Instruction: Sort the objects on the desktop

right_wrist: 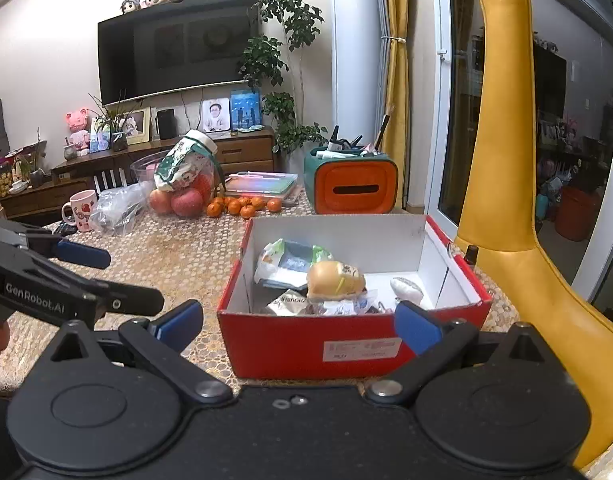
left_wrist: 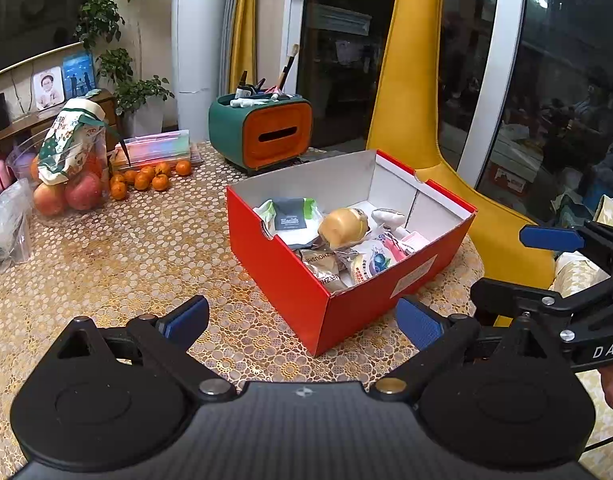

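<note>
A red cardboard box (left_wrist: 282,276) with a white inside stands on the patterned table; it also shows in the right wrist view (right_wrist: 290,344). In it lie a wet-wipes pack (left_wrist: 290,220), a tan round bottle (left_wrist: 344,226), snack packets (left_wrist: 326,268) and a white soft item (right_wrist: 406,288). My left gripper (left_wrist: 302,320) is open and empty, just in front of the box's near corner. My right gripper (right_wrist: 298,322) is open and empty, in front of the box's front wall. Each gripper shows at the edge of the other's view.
A green and orange tissue box organizer (left_wrist: 262,132) stands behind the box. Oranges (left_wrist: 146,180), bagged apples (left_wrist: 70,192), a flat plastic case (left_wrist: 158,148), a plastic bag (left_wrist: 6,228) and a pink mug (right_wrist: 80,210) sit at the far left. A yellow chair (right_wrist: 502,200) stands at the right.
</note>
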`<state>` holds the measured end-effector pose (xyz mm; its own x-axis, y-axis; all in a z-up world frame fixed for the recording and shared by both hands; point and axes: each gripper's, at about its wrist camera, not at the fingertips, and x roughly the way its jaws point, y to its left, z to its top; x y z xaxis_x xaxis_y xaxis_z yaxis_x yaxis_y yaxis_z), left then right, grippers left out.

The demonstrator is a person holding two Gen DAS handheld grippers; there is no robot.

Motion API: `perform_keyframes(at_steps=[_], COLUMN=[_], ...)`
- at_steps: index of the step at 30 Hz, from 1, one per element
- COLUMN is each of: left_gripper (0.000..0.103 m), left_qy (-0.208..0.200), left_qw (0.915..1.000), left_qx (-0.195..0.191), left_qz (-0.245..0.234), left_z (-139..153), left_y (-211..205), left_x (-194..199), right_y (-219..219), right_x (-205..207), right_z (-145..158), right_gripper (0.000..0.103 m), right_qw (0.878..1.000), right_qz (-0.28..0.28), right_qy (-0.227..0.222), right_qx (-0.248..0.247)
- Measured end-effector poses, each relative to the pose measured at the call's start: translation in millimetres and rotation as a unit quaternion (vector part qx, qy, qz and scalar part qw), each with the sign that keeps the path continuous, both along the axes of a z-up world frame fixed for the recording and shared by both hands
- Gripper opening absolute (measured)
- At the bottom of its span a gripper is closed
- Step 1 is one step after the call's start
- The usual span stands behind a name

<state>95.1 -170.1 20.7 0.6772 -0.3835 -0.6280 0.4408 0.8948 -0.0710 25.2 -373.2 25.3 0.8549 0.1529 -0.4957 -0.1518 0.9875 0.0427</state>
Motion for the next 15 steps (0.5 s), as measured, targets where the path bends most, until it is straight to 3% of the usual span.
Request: perform_keyframes(at_steps=[15], left_gripper=[0.101], left_qy=[0.008], left_qw=[0.9999], left_qx=[-0.013], left_qz=[-0.002], left_z=[1.2], left_y=[26.0], left_x=[-5.4], right_y=[13.3], right_x=[-3.2], right_z=[-8.0], right_gripper=[0.102], right_qw=[1.0], right_qz=[-0.008], right_qy=[0.016], right_qx=[0.025])
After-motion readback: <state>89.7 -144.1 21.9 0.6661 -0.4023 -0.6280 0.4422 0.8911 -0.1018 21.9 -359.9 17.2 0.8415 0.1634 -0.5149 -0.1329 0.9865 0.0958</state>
